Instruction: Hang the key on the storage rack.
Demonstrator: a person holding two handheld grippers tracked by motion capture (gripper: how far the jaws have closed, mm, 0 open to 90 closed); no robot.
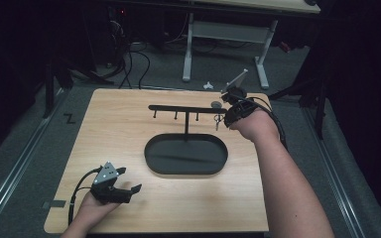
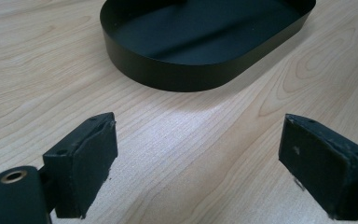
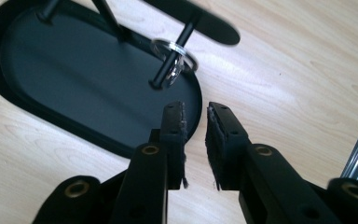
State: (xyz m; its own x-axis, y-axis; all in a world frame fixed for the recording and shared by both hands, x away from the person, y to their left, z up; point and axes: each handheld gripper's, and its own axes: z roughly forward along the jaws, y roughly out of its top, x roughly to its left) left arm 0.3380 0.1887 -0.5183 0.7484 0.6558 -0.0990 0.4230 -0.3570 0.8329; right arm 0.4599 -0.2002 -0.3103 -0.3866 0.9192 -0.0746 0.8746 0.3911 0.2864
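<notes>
Tongs: left tongs (image 1: 129, 179) gape wide near the tray (image 1: 155, 163); right tongs (image 3: 196, 122), nearly together, hold nothing beside the ring (image 3: 175, 56).

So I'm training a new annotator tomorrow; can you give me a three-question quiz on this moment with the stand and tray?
1. True or false: the left gripper is open over bare table.
2. What hangs on the peg nearest the right gripper? A) a metal ring B) a cable C) nothing
3. Fill in: the stand's post rises from a black oval ____.

Key:
1. True; its jaws stand wide apart.
2. A, the metal ring.
3. tray.
</notes>
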